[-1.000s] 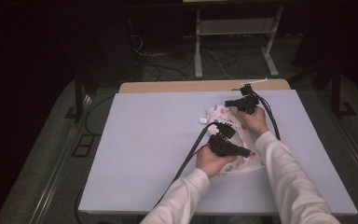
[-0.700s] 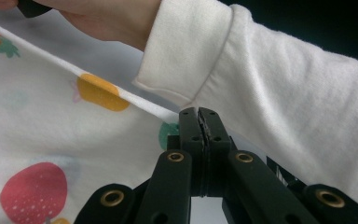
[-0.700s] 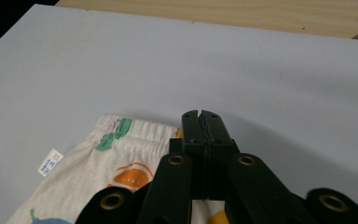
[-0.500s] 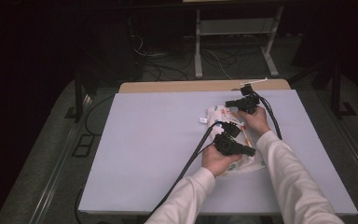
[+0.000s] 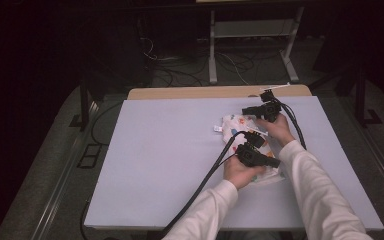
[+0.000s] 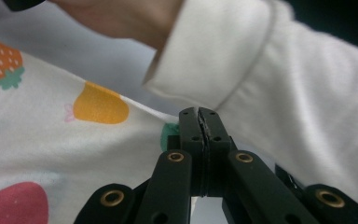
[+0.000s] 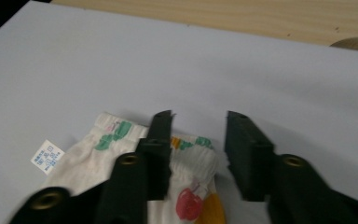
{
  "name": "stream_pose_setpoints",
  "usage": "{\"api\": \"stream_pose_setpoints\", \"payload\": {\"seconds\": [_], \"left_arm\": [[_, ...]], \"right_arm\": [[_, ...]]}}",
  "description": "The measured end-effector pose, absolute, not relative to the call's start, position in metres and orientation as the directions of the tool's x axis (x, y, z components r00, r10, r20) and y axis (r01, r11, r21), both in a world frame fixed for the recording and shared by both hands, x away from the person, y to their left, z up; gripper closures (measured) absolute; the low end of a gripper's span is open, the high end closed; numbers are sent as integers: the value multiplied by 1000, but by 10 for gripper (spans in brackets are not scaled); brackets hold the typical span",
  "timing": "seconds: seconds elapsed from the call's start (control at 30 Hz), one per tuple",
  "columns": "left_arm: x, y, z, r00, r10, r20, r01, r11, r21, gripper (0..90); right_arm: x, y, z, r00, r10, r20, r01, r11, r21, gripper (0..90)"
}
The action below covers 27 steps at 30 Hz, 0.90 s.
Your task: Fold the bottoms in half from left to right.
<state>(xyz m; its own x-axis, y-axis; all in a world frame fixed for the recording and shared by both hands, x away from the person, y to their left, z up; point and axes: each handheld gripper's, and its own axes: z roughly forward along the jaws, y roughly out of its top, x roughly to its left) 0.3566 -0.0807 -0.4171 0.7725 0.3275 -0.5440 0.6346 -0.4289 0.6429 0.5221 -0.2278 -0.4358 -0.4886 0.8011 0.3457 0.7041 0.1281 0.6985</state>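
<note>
Fruit-print garment mid-fold: my left gripper is clamped on its six-o'clock hem, right gripper has just been opening, empty; next, regrip.

Left gripper clamped; right gripper jaws just opening.

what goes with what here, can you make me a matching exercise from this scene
Things:
1. left gripper
2. right gripper
3. white tag
4. fruit-print garment

States:
a. jaws apart, just been opening, above the garment's edge
b. lying on the lilac table cover
c. jaws pressed together
d. sticking out from the garment's corner

Pairs: 1-c, 2-a, 3-d, 4-b
</note>
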Motion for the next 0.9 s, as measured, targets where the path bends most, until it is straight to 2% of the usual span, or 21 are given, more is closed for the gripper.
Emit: {"api": "stream_pose_setpoints", "payload": {"seconds": [0.13, 0.23, 0.37, 0.5, 0.77, 0.8, 0.9], "left_arm": [[357, -83, -421, 767, 335, -547, 641, -430, 636, 894], [357, -85, -424, 765, 339, -547, 643, -433, 632, 894], [357, -90, -427, 765, 345, -544, 644, -442, 624, 894], [357, -96, -429, 770, 344, -537, 637, -455, 622, 893], [360, -105, -441, 764, 358, -537, 644, -480, 595, 879], [360, -105, -442, 760, 357, -543, 648, -480, 591, 861], [359, -102, -440, 770, 362, -526, 638, -475, 606, 658]], "right_arm": [[517, -238, -426, -482, 806, 343, 695, 113, 710, 254], [512, -246, -421, -476, 809, 346, 693, 102, 714, 125], [505, -254, -417, -472, 812, 343, 679, 87, 729, 108], [500, -260, -418, -462, 814, 351, 683, 74, 727, 31], [490, -266, -422, -464, 808, 364, 689, 71, 721, 15], [488, -266, -422, -466, 806, 366, 689, 71, 721, 15], [482, -266, -423, -473, 804, 360, 682, 75, 727, 5]]}}
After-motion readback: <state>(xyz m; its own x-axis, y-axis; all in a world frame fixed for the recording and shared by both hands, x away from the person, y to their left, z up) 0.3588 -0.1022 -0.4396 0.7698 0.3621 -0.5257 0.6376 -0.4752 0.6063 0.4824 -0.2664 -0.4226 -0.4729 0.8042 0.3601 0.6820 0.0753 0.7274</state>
